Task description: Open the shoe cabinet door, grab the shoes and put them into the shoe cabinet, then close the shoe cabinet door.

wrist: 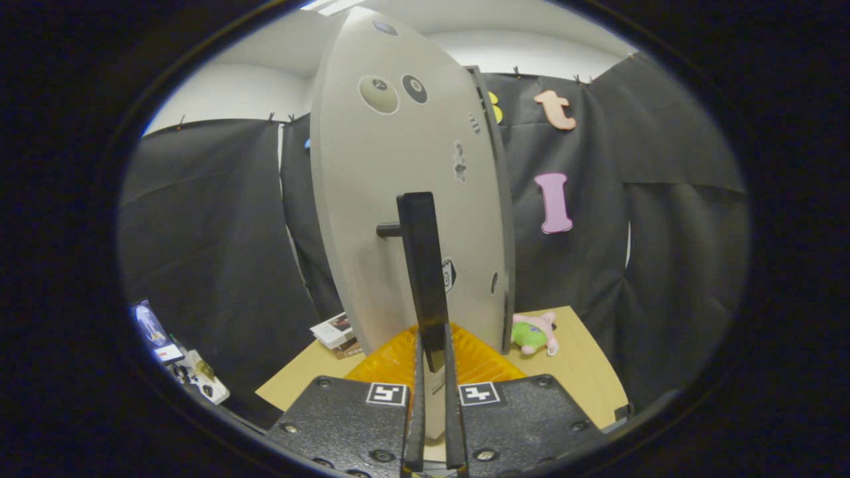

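Note:
The shoe cabinet's pale grey door (378, 199) stands upright right in front of me, swung so that I look along its face. A black vertical bar handle (422, 265) sticks out from it on a short stub. My gripper (433, 362) is shut on the lower end of this handle, one finger pressing on each side. The cabinet's darker front edge (506, 226) shows just behind the door on its right.
The cabinet stands on a light wooden table (584, 372). A pink and green plush toy (534, 333) lies by the cabinet's right foot, and a small printed box (335, 330) lies at its left. A screen and small items (169, 352) sit low beyond the table's left edge.

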`<state>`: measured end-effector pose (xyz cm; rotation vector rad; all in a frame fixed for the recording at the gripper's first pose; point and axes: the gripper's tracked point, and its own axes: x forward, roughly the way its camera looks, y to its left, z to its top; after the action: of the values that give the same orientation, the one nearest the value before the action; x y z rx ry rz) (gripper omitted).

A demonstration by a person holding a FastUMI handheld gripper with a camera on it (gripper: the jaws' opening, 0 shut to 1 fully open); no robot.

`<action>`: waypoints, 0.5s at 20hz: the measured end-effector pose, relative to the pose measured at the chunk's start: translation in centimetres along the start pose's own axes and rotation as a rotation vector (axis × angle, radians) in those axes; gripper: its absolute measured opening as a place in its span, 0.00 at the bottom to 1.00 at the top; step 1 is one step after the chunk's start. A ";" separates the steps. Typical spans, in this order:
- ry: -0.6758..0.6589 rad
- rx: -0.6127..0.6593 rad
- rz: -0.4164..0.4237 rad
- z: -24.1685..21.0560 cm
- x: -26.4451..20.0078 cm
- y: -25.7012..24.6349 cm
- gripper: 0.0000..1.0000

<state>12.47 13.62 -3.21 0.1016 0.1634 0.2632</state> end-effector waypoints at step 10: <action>0.037 -0.014 -0.025 0.0 -1.1 -2.6 0.04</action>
<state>12.09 10.85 -3.36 0.0804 0.1989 0.2418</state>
